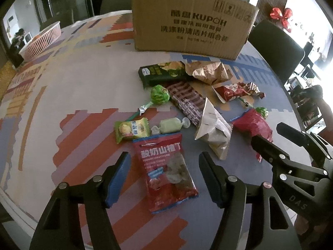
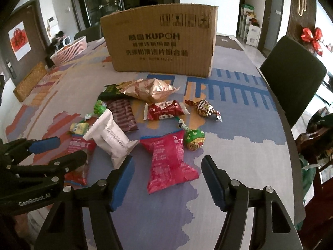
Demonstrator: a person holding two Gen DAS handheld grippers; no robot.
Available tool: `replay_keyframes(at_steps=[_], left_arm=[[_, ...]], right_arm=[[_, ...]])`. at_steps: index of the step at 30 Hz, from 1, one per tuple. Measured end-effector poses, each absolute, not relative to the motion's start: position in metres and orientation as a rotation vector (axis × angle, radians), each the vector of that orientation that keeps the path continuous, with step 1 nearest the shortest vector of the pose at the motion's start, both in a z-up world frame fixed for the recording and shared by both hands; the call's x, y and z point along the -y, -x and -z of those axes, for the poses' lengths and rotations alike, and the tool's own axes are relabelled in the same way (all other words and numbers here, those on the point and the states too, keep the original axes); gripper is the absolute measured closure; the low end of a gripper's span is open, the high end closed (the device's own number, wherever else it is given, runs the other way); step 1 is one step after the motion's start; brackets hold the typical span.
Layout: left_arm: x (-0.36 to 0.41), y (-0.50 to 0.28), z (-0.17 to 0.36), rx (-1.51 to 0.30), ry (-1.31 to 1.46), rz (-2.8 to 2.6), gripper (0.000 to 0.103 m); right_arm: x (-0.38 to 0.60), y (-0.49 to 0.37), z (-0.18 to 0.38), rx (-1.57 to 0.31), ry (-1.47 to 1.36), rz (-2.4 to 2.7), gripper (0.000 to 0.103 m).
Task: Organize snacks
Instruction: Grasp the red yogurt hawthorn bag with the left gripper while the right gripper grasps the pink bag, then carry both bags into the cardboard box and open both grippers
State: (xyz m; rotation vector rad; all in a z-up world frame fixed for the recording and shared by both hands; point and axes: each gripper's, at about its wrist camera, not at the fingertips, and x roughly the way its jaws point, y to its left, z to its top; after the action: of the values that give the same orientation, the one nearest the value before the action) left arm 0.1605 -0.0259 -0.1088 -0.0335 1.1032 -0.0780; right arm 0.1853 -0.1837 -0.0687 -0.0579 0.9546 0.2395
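Observation:
Loose snacks lie in a heap on the patterned table in front of a cardboard box (image 1: 191,25). My left gripper (image 1: 164,162) is open and hangs low over a red and blue hawthorn bag (image 1: 166,170), which lies between its blue pads without touching them. In the right wrist view my right gripper (image 2: 167,164) is open around the lower end of a magenta bag (image 2: 168,160), with a gap on both sides. A white pouch (image 2: 110,137) lies between the two bags. The left gripper's fingers (image 2: 43,143) show at that view's left edge.
Further back lie a green lollipop (image 1: 159,93), a dark green packet (image 1: 160,73), a crumpled gold wrapper (image 2: 152,89), a red packet (image 2: 164,109) and a foil candy (image 2: 205,107). A pink basket (image 2: 70,50) stands far left. A dark chair (image 2: 291,79) is at the table's right edge.

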Motion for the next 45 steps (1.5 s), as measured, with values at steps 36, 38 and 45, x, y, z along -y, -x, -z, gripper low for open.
replay_keyframes(at_steps=[36,38,45], left_arm=[[0.021,-0.159,0.107,-1.081,0.067,0.125,0.062],[0.019,-0.156,0.099,-1.059,0.069,0.127,0.062],[0.017,-0.146,0.070,-0.966,0.060,0.135,0.062]], right_arm=[[0.174,-0.188,0.069,-1.000,0.044,-0.268,0.067],[0.173,-0.185,0.064,-0.989,0.041,-0.269,0.067],[0.171,-0.173,0.043,-0.932,0.040,-0.277,0.067]])
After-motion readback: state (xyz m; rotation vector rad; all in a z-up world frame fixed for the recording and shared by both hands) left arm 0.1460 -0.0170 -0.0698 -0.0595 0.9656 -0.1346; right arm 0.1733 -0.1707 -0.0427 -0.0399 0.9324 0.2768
